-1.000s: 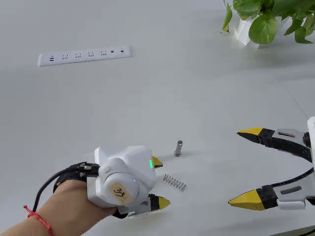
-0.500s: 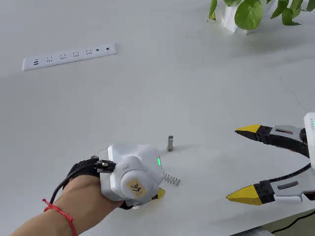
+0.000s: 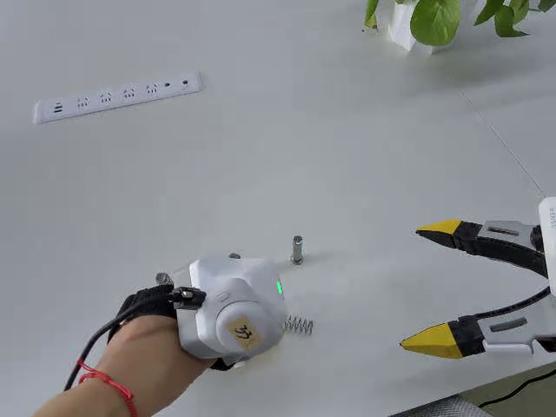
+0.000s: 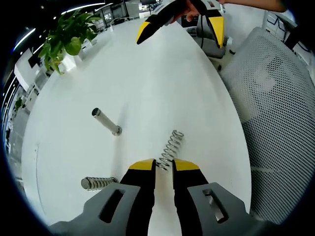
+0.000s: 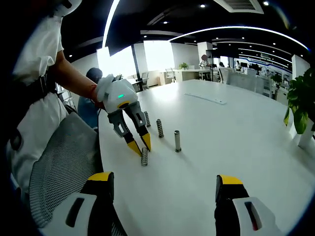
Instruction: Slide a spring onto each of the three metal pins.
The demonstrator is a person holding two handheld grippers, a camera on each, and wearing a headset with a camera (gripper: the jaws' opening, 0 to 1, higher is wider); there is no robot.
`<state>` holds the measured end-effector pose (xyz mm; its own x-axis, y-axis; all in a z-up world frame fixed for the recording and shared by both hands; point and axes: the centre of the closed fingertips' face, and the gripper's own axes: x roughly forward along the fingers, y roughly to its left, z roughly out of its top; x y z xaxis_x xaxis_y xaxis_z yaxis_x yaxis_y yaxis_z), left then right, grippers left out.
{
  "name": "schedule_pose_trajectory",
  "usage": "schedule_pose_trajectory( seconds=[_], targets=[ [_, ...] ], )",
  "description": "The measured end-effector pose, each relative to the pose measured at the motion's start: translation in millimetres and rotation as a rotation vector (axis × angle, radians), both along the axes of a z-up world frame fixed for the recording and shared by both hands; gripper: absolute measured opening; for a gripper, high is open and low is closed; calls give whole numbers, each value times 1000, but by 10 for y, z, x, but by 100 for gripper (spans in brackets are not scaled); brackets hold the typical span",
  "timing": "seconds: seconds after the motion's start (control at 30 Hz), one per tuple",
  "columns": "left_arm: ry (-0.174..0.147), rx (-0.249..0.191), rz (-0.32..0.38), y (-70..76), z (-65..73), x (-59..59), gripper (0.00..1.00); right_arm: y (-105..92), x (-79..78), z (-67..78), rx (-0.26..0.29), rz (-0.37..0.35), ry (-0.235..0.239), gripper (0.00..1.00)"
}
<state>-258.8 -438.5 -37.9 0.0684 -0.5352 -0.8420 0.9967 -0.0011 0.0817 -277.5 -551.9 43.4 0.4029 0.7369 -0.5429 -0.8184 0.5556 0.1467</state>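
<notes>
A loose spring (image 3: pixel 298 325) lies on the white table (image 3: pixel 347 156), just in front of a bare upright pin (image 3: pixel 297 249). My left gripper (image 4: pixel 164 164) has its yellow tips drawn in on the near end of the spring (image 4: pixel 170 146). In the right gripper view the left gripper (image 5: pixel 140 145) leans down on that spring (image 5: pixel 144 157). Beside it stand a bare pin (image 5: pixel 177 140) and a pin with a spring on it (image 5: pixel 159 128). A third pin (image 5: pixel 146 118) stands behind those. My right gripper (image 3: pixel 434 285) hovers open at the right, well apart from the pins.
A white power strip (image 3: pixel 117 94) lies at the far left and a potted plant (image 3: pixel 434 17) at the far right corner. The table's edge runs close below the right gripper. A grey mesh chair (image 4: pixel 275 123) stands beyond that edge.
My left gripper has moved forward onto the spring and its jaws have narrowed around the spring's end. The right gripper has held still. The head camera has shifted.
</notes>
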Motion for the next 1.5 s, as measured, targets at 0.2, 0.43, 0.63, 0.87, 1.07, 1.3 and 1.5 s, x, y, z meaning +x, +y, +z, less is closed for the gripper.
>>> schedule_pose_trajectory(
  seconds=[0.2,0.43,0.63,0.87,1.07,1.3,1.5],
  targets=[
    [10,-5,26,0,-3,-5,9,-10,-3,3,1,-5,-3,84],
    [41,3,78,4,-10,-8,9,-5,-20,-6,2,-7,0,83],
    [53,-1,99,8,-17,-27,7,11,-37,-14,2,-9,2,83],
    [63,-12,104,-8,-12,-49,7,20,-60,-27,2,-7,13,82],
    [78,-44,118,-31,31,-55,7,47,-55,-12,3,-1,12,82],
    [80,-59,122,-7,46,-64,7,93,-32,-10,-3,17,7,81],
    [88,-68,127,-5,61,-75,7,120,-15,0,3,19,8,80]
  ],
)
